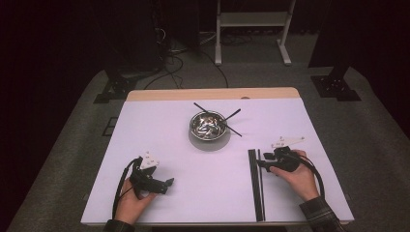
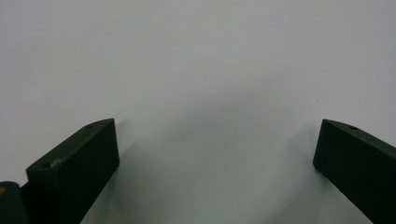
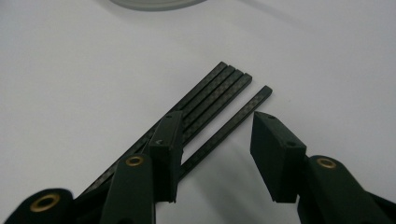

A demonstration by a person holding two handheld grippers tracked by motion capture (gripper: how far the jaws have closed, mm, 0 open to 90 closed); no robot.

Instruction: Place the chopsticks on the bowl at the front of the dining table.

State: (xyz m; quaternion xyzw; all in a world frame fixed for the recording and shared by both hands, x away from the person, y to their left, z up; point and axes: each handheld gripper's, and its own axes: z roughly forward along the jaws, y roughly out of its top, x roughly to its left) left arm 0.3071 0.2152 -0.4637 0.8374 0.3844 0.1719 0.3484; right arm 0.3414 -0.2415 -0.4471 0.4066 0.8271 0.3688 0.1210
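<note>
From the high view, a shiny round metal bowl (image 1: pixel 208 125) on the pale lilac table top (image 1: pixel 159 125) has three thin black sticks (image 1: pixel 233 115) propped on its rim, while a bundle of long flat black carbon-fibre strips (image 1: pixel 256 188) lies near the right gripper (image 1: pixel 259 163), so the work looks partly done with several strips left to move. In the left gripper view, the left gripper (image 2: pixel 215 154) is spread wide over bare table, grasping nothing. In the right gripper view, the right gripper's jaws stand apart astride one strip (image 3: pixel 224 128) lying just beside the bundle, not yet clamped.
</note>
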